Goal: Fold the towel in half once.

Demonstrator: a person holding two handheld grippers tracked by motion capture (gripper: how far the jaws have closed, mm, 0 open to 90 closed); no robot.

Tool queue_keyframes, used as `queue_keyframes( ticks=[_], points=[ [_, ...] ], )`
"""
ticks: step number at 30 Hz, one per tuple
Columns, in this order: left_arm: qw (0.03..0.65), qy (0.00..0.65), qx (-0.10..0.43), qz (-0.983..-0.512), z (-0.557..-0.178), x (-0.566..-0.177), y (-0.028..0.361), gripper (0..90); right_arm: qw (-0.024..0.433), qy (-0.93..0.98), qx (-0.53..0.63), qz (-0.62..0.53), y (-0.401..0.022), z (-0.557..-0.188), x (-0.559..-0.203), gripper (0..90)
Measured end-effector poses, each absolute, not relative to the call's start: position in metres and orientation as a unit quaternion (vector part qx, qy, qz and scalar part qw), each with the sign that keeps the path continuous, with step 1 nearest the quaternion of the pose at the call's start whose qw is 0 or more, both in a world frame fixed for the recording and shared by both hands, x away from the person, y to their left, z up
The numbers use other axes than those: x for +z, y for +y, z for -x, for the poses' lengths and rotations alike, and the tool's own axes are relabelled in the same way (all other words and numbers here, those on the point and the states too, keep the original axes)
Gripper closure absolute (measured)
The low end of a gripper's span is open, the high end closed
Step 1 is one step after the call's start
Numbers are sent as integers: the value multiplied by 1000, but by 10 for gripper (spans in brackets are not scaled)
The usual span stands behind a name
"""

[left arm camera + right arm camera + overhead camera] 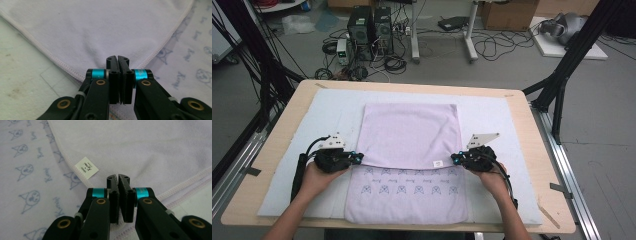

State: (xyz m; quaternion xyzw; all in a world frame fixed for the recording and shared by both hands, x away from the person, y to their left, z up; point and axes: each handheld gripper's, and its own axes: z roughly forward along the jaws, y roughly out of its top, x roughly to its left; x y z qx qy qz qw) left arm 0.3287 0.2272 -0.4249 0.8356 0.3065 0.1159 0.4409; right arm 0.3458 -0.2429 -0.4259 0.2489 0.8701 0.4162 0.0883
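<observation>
Towel (412,137): lilac, flat on the white mat (507,120), far half folded toward me over the printed near half
Left tool (358,158): jaws together, clamped on the folded edge's left corner
Right tool (455,159): jaws together, clamped on the right corner, beside the label (86,167)
Risk: I may hold only the top layer; uneven pull would skew the fold
Surroundings: surface (537,165) edges bare; computers, cables on floor beyond
Obstruction: nothing near the cloth

One lilac towel (411,145), one white mat (492,115), two tools, one label (86,167).
</observation>
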Motion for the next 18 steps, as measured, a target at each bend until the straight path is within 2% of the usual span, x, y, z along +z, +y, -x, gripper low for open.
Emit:
queue_keyframes(
  ticks=[7, 14, 15, 16, 18],
  points=[
    [458, 295, 124, -829, -317, -402, 233, 874, 94, 860, 440, -243, -250, -334, -403, 871],
    [460, 256, 115, -842, -258, -406, 236, 868, 83, 863, 451, -211, -257, -280, -398, 865],
    [457, 255, 110, -845, -252, -410, 237, 831, 79, 863, 456, -203, -257, -271, -400, 829],
    [450, 253, 106, -850, -248, -414, 236, 725, 77, 865, 454, -199, -258, -264, -403, 752],
    [435, 250, 103, -859, -247, -421, 233, 677, 75, 872, 443, -195, -257, -261, -410, 682]
  ],
)
